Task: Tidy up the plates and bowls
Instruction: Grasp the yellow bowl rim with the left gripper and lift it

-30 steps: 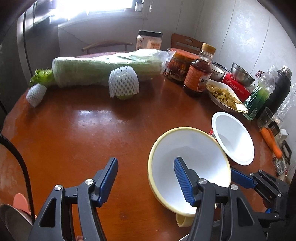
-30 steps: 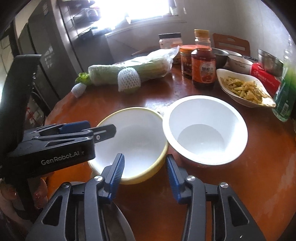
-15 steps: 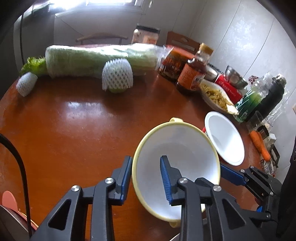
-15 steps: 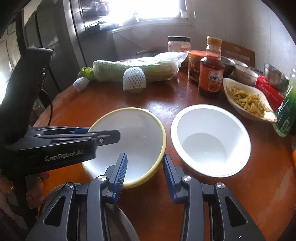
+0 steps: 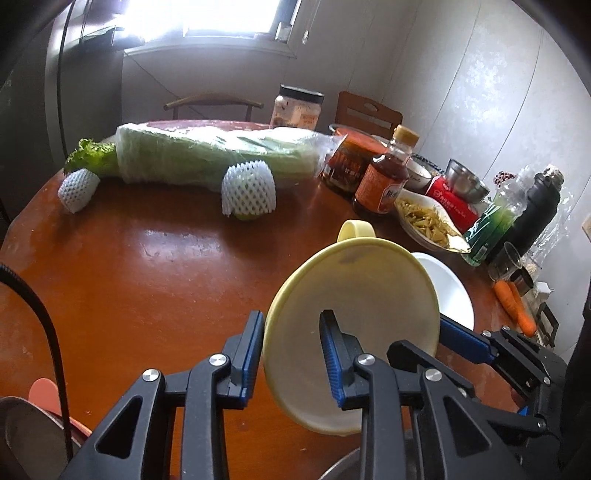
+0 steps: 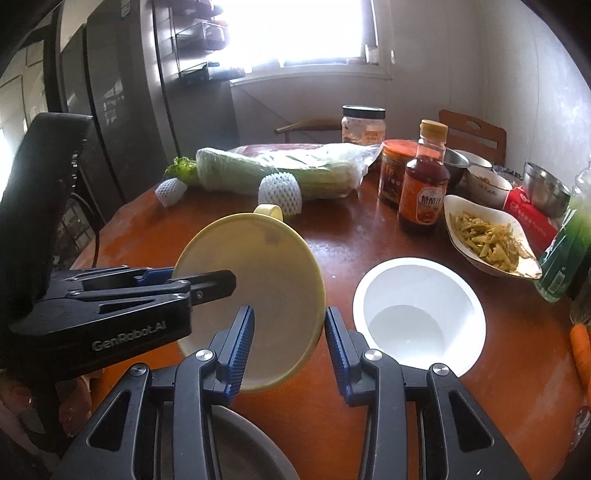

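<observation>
My left gripper (image 5: 291, 354) is clamped on the near left rim of the yellow bowl (image 5: 369, 288), one blue pad outside the wall and one inside. It points steeply down toward the table. From the right wrist view I see the same gripper (image 6: 207, 278) coming in from the left, its fingers biting the bowl's (image 6: 273, 273) left rim.

My right gripper (image 6: 290, 343) also slopes down at the table, and its jaws straddle the bowl's near right rim, one pad inside and one outside. They look closed on that rim, though I cannot be sure how firmly the pads press.

The bowl is tipped up, its mouth facing back toward me and its small loop handle (image 5: 356, 229) at the top far edge. Its low edge seems clear of the wood, but I cannot confirm that.

Just to its right, a white bowl (image 6: 417, 314) sits upright on the round brown table (image 5: 147, 280). Farther back lie a wrapped cabbage (image 5: 207, 155), a foam-netted fruit (image 5: 249, 192), a sauce bottle (image 5: 382, 181), a dish of shredded vegetables (image 6: 487, 236) and a carrot (image 5: 513, 302). A bright window (image 6: 295, 29) lights the far wall.
</observation>
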### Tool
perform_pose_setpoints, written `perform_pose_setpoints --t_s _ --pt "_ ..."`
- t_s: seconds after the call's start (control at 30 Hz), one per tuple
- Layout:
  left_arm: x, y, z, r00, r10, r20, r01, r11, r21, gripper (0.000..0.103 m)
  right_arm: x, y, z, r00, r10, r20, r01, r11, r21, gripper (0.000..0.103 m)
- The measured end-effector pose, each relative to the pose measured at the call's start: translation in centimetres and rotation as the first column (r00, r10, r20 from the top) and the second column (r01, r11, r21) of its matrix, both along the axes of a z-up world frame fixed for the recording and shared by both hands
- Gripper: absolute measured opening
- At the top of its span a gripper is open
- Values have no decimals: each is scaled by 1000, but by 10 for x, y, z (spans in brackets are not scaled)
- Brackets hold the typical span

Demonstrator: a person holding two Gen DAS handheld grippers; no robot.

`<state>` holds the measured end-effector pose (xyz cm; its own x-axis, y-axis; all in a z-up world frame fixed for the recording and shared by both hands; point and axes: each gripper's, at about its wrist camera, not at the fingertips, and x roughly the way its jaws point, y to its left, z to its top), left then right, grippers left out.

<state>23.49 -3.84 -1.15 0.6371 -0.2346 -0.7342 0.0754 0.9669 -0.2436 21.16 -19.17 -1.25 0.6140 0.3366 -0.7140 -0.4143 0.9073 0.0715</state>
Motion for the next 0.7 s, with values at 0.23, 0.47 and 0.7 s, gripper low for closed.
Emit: perform_pose_setpoints --t_s 0.23,0.47,0.7 --pt "-10 4 11 1000 10 24 -10 1000 -11 32 -5 3 10 1000 -1 23 1 1000 9 41" --pt "-21 7 27 997 25 71 -23 1000 -19 32 -14 6 24 998 5 64 -7 1000 21 41" --pt "-36 8 44 994 20 108 -18 1000 -21 32 -28 8 44 993 17 114 -19 1000 14 41"
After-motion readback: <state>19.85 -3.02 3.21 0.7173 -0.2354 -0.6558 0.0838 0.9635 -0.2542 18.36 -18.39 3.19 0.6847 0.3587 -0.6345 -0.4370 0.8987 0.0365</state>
